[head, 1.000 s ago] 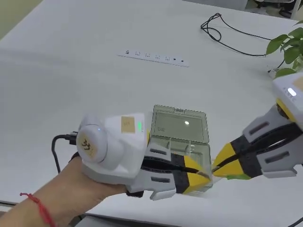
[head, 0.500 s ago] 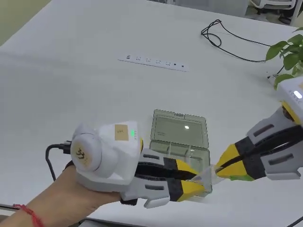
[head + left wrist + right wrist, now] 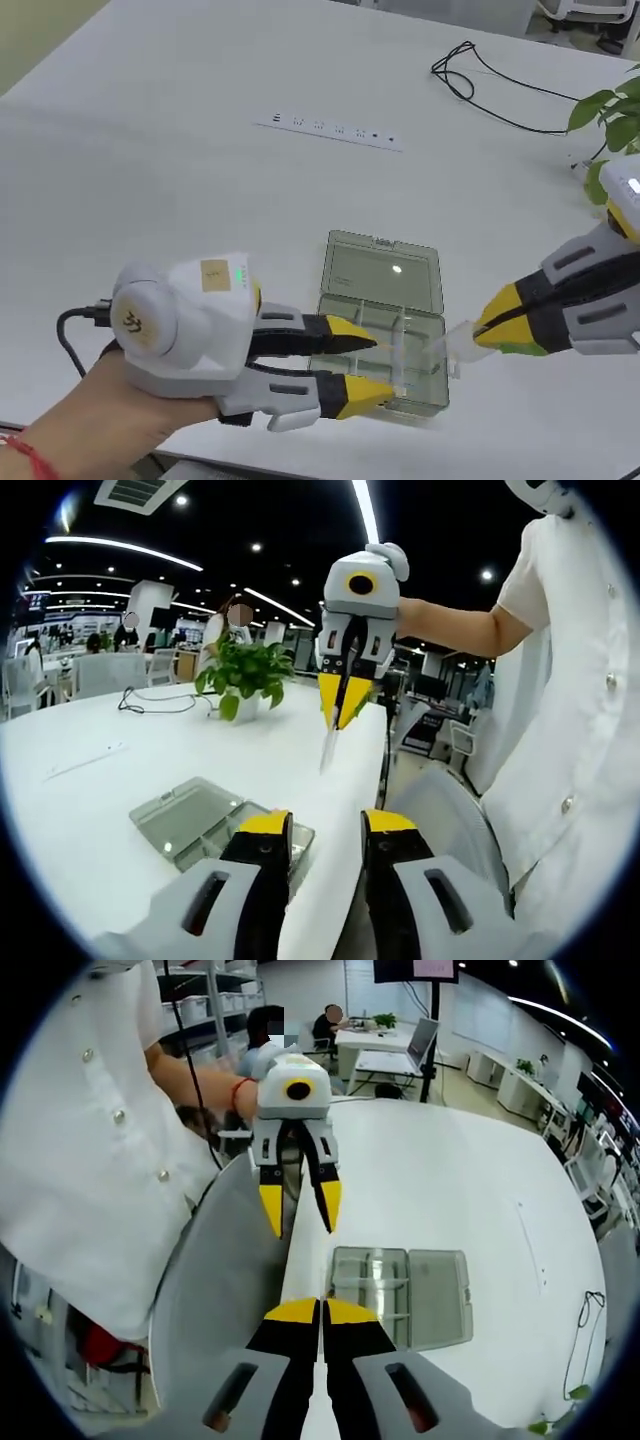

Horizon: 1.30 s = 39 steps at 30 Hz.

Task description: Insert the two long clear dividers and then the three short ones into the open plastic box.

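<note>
Head view barely shows right hand-held gripper's (image 3: 483, 332) divider (image 3: 455, 346).

In the head view the left claw (image 3: 382, 367) covers the near left corner of the box (image 3: 385, 272), so the compartments under its jaws cannot be read. The right claw (image 3: 480, 330) is cut off by the picture's edge behind its jaws. The clear divider (image 3: 455, 345) pinched at its tips is so see-through that its outline fades, and neither its length nor its slot can be told. Beyond the right claw, the plant (image 3: 605, 105) is cropped too. In the left gripper view, one of that claw's own jaws hides the box's nearest corner.
</note>
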Each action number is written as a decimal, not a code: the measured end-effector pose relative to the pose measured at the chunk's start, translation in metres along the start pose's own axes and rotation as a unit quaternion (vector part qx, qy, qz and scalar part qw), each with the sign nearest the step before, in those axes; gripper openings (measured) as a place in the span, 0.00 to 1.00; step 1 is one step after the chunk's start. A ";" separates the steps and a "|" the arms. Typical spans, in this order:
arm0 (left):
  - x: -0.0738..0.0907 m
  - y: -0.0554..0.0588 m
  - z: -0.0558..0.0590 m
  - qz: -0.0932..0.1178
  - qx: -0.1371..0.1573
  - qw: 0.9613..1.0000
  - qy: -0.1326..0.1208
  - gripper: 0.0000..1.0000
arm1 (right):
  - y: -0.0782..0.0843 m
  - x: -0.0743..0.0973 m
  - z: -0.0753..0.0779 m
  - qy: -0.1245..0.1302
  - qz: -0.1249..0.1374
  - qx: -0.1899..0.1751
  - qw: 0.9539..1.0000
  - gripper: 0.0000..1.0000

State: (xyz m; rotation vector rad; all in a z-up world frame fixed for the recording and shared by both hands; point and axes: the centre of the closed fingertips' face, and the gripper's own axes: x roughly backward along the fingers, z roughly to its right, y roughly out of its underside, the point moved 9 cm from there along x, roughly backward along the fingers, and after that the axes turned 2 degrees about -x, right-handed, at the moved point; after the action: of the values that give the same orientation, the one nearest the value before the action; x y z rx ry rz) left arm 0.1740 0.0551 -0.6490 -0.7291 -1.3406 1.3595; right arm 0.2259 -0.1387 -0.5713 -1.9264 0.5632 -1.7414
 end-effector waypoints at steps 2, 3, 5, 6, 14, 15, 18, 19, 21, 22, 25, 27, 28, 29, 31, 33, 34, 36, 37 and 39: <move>0.003 0.003 -0.003 -0.004 0.000 1.000 -0.008 0.29 | 0.003 -0.002 0.004 0.004 -0.003 -0.004 1.000 0.02; 0.004 0.004 -0.003 -0.005 0.001 1.000 -0.011 0.31 | 0.004 -0.003 0.007 0.007 -0.005 -0.006 1.000 0.02; 0.006 0.007 -0.006 -0.007 0.003 1.000 -0.017 0.36 | 0.007 -0.006 0.012 0.010 -0.008 -0.009 1.000 0.02; 0.007 0.008 -0.007 -0.008 0.003 1.000 -0.020 0.38 | 0.009 -0.007 0.014 0.011 -0.011 -0.009 1.000 0.02; 0.014 0.018 -0.016 -0.008 0.013 0.999 -0.050 0.53 | 0.023 -0.028 0.028 0.019 -0.046 -0.003 0.999 0.02; 0.015 0.020 -0.017 -0.009 0.014 0.998 -0.054 0.57 | 0.024 -0.031 0.030 0.021 -0.049 -0.003 0.999 0.02; 0.017 0.024 -0.022 -0.005 0.019 0.997 -0.068 0.66 | 0.029 -0.040 0.036 0.024 -0.057 -0.003 0.998 0.02; 0.018 0.025 -0.023 -0.006 0.019 0.997 -0.069 0.68 | 0.030 -0.043 0.038 0.023 -0.059 -0.005 0.998 0.02; 0.019 0.028 -0.024 -0.010 0.020 0.997 -0.073 0.70 | 0.033 -0.050 0.041 0.023 -0.064 -0.006 0.998 0.02; 0.019 0.029 -0.025 -0.011 0.021 0.997 -0.074 0.71 | 0.036 -0.054 0.043 0.024 -0.071 -0.005 0.997 0.02; 0.020 0.031 -0.026 -0.008 0.022 0.996 -0.081 0.78 | 0.043 -0.062 0.048 0.025 -0.084 -0.005 0.996 0.02; 0.020 0.032 -0.027 -0.003 0.026 0.996 -0.083 0.84 | 0.052 -0.068 0.053 0.023 -0.090 -0.009 0.996 0.02; 0.020 0.033 -0.027 -0.003 0.029 0.996 -0.083 0.85 | 0.055 -0.070 0.054 0.023 -0.093 -0.008 0.995 0.02; 0.020 0.033 -0.027 -0.003 0.029 0.996 -0.083 0.86 | 0.056 -0.072 0.055 0.023 -0.097 -0.008 0.995 0.02; 0.019 0.035 -0.027 -0.006 0.030 0.996 -0.082 0.87 | 0.060 -0.076 0.057 0.020 -0.099 -0.009 0.995 0.02; 0.019 0.037 -0.027 -0.010 0.031 0.996 -0.081 0.89 | 0.061 -0.077 0.059 0.019 -0.099 -0.012 0.995 0.02; 0.019 0.038 -0.027 -0.011 0.032 0.996 -0.081 0.89 | 0.062 -0.078 0.059 0.018 -0.100 -0.014 0.995 0.02; 0.019 0.038 -0.027 -0.010 0.034 0.996 -0.079 0.89 | 0.063 -0.080 0.061 0.017 -0.102 -0.014 0.995 0.02; 0.019 0.038 -0.027 -0.010 0.035 0.996 -0.079 0.89 | 0.063 -0.081 0.061 0.016 -0.103 -0.015 0.994 0.02; 0.018 0.038 -0.027 -0.009 0.033 0.996 -0.080 0.89 | 0.063 -0.082 0.062 0.016 -0.104 -0.017 0.994 0.02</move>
State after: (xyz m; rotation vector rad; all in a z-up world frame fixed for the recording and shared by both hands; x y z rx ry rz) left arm 0.1843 0.0873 -0.6860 -0.5715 -1.4153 1.4653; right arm 0.2797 -0.1360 -0.6789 -2.0456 0.4185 -1.9046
